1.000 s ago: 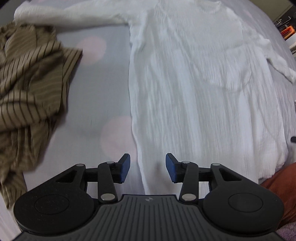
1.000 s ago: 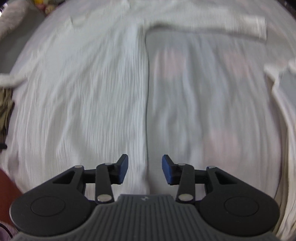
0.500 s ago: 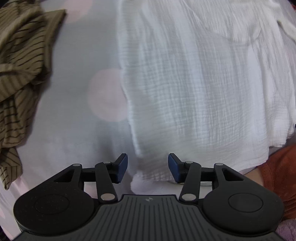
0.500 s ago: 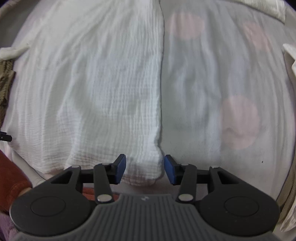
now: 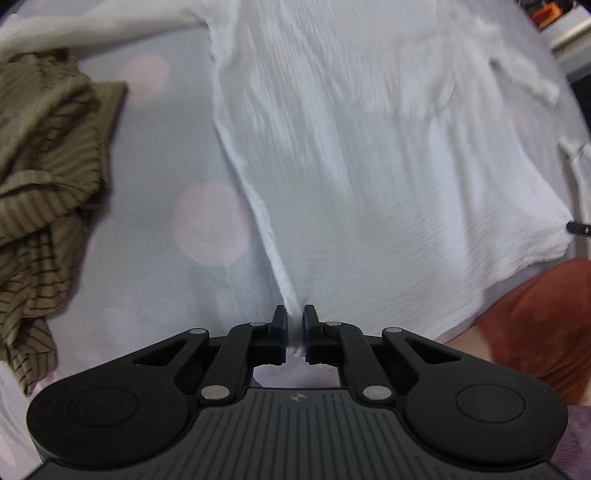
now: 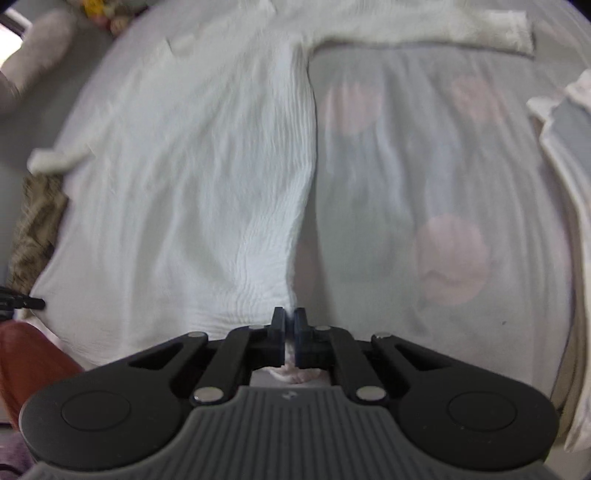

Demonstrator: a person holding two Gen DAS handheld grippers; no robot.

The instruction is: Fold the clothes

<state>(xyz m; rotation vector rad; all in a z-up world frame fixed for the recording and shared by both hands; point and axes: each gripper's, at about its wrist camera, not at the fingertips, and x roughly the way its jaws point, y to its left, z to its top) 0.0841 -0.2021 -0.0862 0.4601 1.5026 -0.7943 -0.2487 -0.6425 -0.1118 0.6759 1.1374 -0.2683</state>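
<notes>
Right now your left gripper (image 5: 294, 328) has its fingers (image 5: 279, 325) nearly closed, pinching the near-left hem corner of the white shirt (image 5: 369, 155), a narrow strip of cloth caught between them. Your right gripper (image 6: 289, 332) has its fingers (image 6: 277, 328) pressed almost together on the opposite hem corner of the white shirt (image 6: 192, 206), with a bit of fabric bunched behind the pads.

The shirt lies spread out on the bed sheet (image 5: 147, 258), a pale grey sheet (image 6: 388, 184) with faint pink dots. From each grip the side edge runs away from you toward the sleeves. One sleeve (image 6: 443, 31) stretches straight out to the right at the far end; the other sleeve (image 5: 74, 33) reaches left.

To your left, a crumpled olive striped garment (image 5: 44, 166) sits on the sheet, apart from the shirt. At the right edge of the right view lies another pale garment (image 6: 565, 177), probably a second shirt, though the picture is too blurred to be sure. A rust-coloured cloth (image 5: 546, 325) shows near the hem.
</notes>
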